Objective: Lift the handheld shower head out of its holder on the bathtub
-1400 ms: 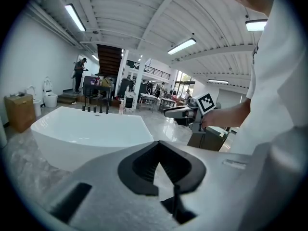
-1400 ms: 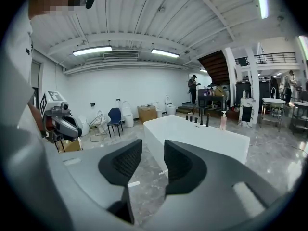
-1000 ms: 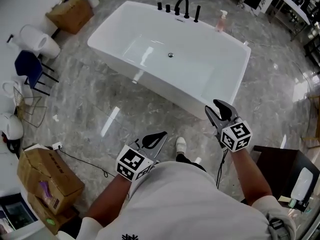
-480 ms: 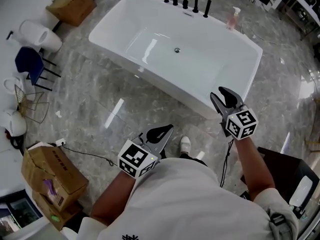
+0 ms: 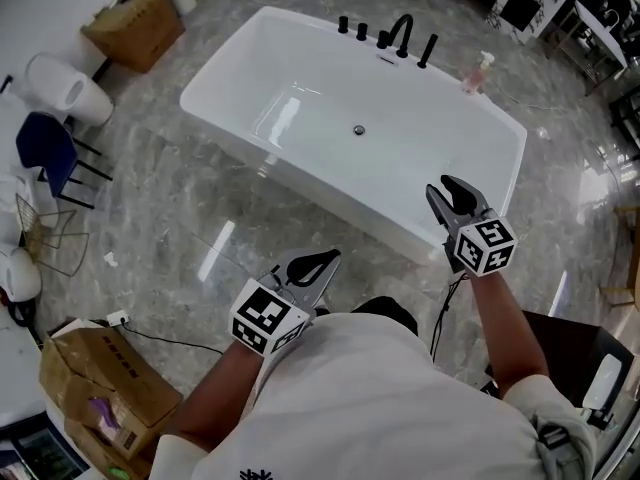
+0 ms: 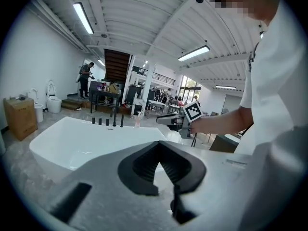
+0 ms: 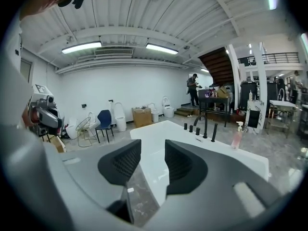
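Approach stage, by my reading; nothing gripped yet.

- Tub (image 5: 322, 194) lies across the floor ahead. The fittings are on its far rim.
- Shower head (image 5: 428, 51): black rod in its holder, just right of the faucet (image 5: 402, 30), at the right end of the row of black fittings.
- Its long axis is upright and it points up from the rim. It is too small here to tell which end sprays; probably the top.
- Right gripper (image 5: 447, 192): over the tub's near right corner, well apart from the rod. Jaws are apart, having just closed a little, with nothing between them. Likely held open and aimed at the fittings to take the rod.
- Left gripper (image 5: 330, 259): short of the near wall, tips together, empty. Likely a spare hand for now.
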The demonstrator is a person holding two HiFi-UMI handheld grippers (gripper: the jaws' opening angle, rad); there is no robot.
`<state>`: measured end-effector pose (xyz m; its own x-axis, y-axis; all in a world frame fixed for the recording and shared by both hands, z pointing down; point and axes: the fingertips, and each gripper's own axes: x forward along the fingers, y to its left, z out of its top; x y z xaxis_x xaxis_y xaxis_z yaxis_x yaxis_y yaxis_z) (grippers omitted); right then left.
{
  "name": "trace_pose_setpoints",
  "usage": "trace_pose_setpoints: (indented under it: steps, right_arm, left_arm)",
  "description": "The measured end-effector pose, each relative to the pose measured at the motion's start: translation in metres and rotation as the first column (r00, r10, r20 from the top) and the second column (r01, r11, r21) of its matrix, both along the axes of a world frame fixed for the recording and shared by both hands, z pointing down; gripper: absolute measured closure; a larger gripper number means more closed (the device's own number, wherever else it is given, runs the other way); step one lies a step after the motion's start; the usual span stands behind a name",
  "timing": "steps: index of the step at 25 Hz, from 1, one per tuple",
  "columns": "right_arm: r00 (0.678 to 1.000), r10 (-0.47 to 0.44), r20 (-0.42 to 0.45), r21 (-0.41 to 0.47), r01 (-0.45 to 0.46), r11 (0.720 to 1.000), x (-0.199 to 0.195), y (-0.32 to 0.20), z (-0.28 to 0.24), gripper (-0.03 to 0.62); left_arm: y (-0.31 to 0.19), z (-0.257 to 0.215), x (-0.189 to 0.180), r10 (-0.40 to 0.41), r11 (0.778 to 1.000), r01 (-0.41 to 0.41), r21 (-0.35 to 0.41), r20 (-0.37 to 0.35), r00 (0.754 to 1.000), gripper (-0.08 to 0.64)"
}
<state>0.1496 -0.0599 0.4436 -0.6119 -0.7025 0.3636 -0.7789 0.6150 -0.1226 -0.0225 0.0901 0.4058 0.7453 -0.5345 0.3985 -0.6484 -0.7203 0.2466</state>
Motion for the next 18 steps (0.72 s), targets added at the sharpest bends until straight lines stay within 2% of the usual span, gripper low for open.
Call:
trace_pose_setpoints:
  steps: [4, 7, 13, 18]
  right_arm:
    - [0.999, 0.025, -0.023, -0.012, -0.025, 1.0, -0.027, -0.027, 0.009, 0.423]
    - [0.998, 0.005, -0.058, -0.028, -0.007, 1.0, -0.042, -0.05, 0.021, 0.423]
    - [0.996, 0.001, -0.09, -0.028, -0.004, 1.0, -0.032, -0.146, 0.039, 0.423]
    - [0.994, 0.001, -0.108, -0.037, -0.005, 0.999, -0.007, -0.245, 0.058, 0.423]
  left_arm:
    - [-0.019, 0.009, -0.046, 0.011, 1.0, -0.01, -0.009, 0.023, 1.0, 0.554]
    - [-0.039, 0.016, -0.066, -0.02, 1.0, 0.02, -0.021, 0.008, 1.0, 0.554]
    - [-0.109, 0.015, -0.066, -0.076, 0.997, 0.076, -0.033, 0.008, 0.997, 0.554]
    - [-0.184, 0.013, -0.042, -0.082, 0.996, 0.083, -0.038, 0.041, 0.996, 0.554]
